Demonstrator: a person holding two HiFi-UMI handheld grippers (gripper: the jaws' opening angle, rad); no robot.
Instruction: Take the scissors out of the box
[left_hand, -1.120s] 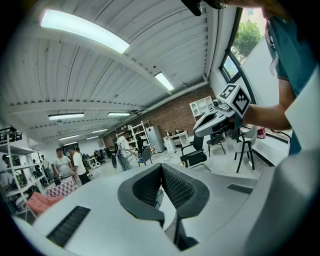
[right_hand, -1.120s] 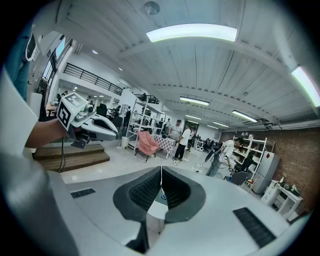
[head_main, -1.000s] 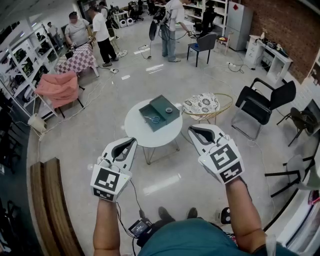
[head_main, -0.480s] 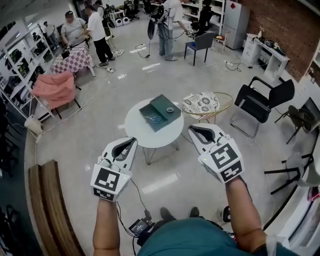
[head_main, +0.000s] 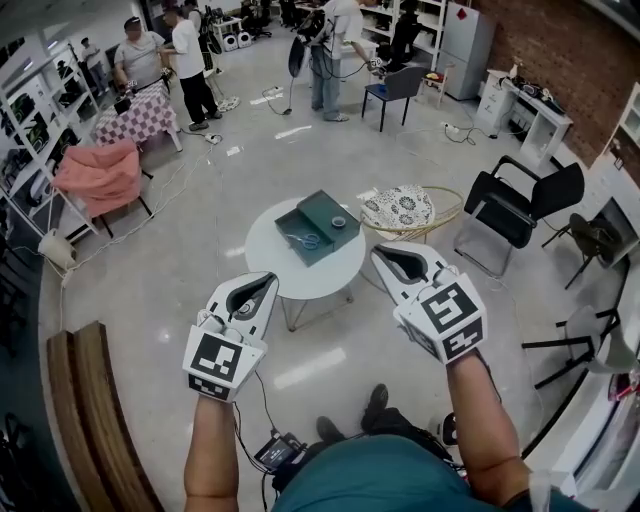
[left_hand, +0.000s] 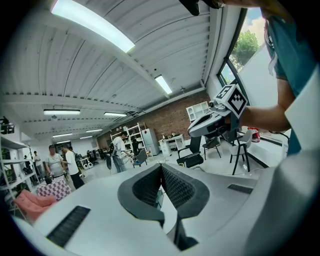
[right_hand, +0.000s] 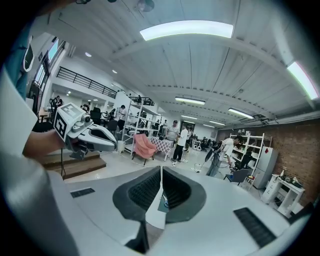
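A round white table stands on the floor ahead of me. An open dark green box lies on it. Blue-handled scissors rest in its near half, and a small ring sits in the far half. My left gripper and right gripper hover in the air short of the table, one on each side, both shut with nothing in them. In the left gripper view the left gripper's pads meet; in the right gripper view the right gripper's do too.
A wicker basket with a patterned cushion stands right of the table, with black chairs beyond it. A wooden bench runs along my left. A pink-draped chair and several people are further back. Cables and a small device lie by my feet.
The view has shifted slightly forward and my foot has stepped ahead. Both grippers stay shut and hold the same pose before the table.
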